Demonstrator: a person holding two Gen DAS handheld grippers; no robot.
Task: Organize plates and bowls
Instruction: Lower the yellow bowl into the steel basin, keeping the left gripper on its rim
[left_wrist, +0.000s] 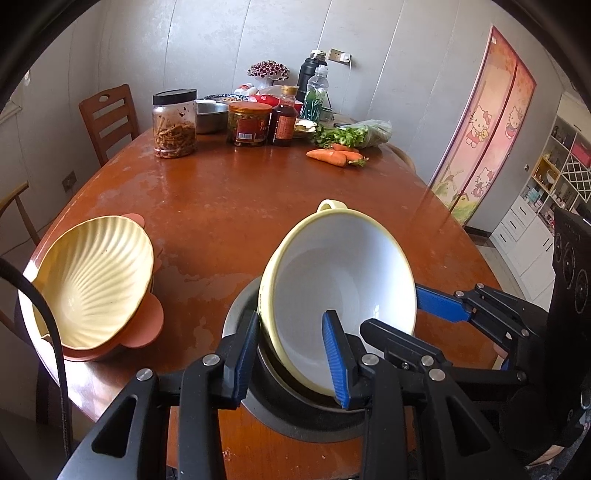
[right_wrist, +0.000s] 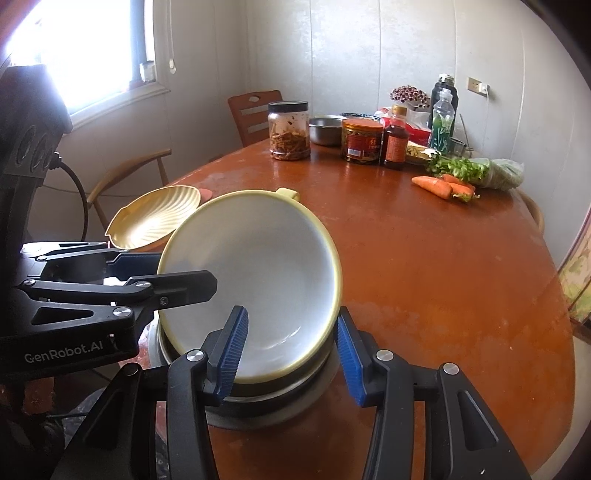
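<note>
A white bowl (left_wrist: 340, 280) with a pale yellow rim and a small handle is tilted over a round dark recess (left_wrist: 295, 413) at the table's near edge. My left gripper (left_wrist: 291, 363) straddles the bowl's left rim, one blue pad inside and one outside. My right gripper (right_wrist: 291, 356) straddles the bowl's (right_wrist: 258, 273) right rim the same way. The jaws are wide, and I cannot tell whether the pads press the rim. A yellow shell-shaped dish (left_wrist: 92, 284) rests on an orange handled dish (left_wrist: 144, 325) to the left.
The brown oval table (left_wrist: 229, 206) carries jars (left_wrist: 175, 123), a steel bowl (left_wrist: 210, 116), sauce bottles (left_wrist: 283, 118), carrots (left_wrist: 332, 155) and greens (left_wrist: 351, 134) at its far end. Wooden chairs (left_wrist: 109, 118) stand on the far left.
</note>
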